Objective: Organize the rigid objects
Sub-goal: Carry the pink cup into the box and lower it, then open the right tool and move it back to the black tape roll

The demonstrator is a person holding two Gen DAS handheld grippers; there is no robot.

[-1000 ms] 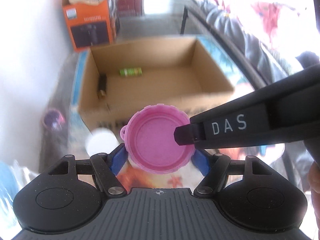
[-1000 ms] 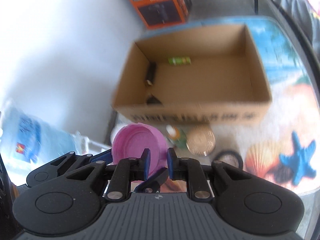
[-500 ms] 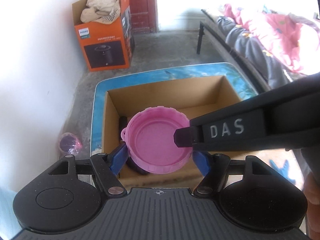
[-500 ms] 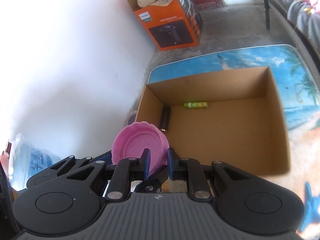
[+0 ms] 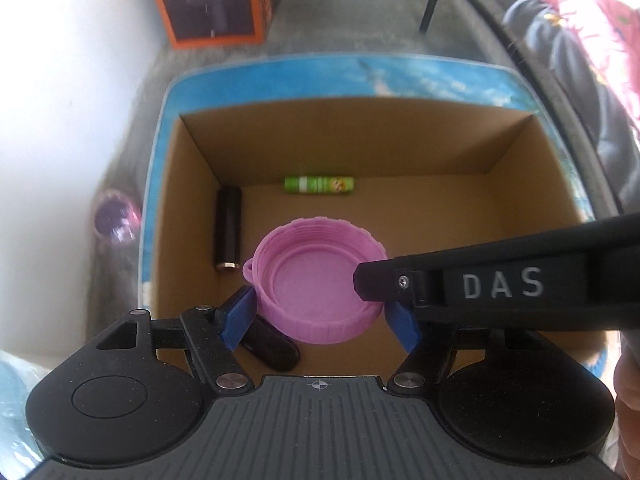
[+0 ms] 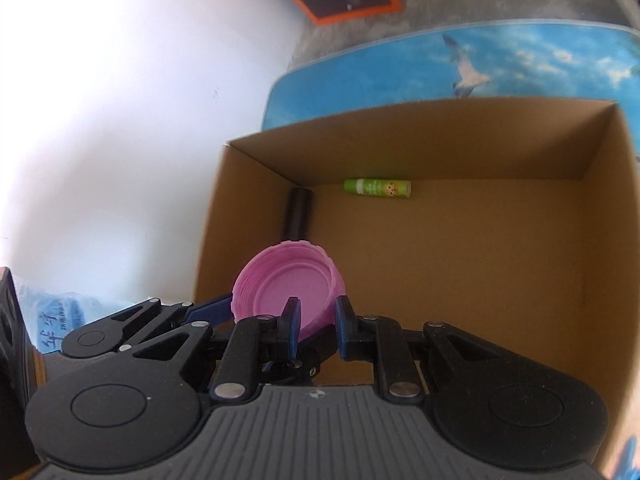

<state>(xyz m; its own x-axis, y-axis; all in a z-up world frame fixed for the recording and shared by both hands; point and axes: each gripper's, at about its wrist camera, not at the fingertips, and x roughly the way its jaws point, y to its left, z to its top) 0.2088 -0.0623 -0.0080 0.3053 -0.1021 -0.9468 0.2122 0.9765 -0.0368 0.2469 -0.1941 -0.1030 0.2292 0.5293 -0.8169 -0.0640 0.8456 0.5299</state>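
We have the pink ribbed plastic jar lid [image 5: 318, 280] held hollow side up over the open brown cardboard box [image 5: 520, 216], which sits on the beach-print bench [image 5: 400, 76]. Left tool [image 5: 320, 316] is clamped across the lid's rim, blue pads on both sides. Right tool [image 6: 316, 322] is pinched nearly together on the lid's near wall (one pad inside, one outside).

Already in the box: black cylinder [image 5: 229, 232] along the left wall, green tube [image 5: 319, 185] at the back, another dark object [image 5: 276, 350] under the lid near the front wall.

Risks as we see them:
- Uneven release: one tool lets go first, lid tilts and swings off the other.
- Dropping from here, the lid may land on the dark object and end up canted.
- Lid is hard and light, so it may bounce or roll toward the cylinder.
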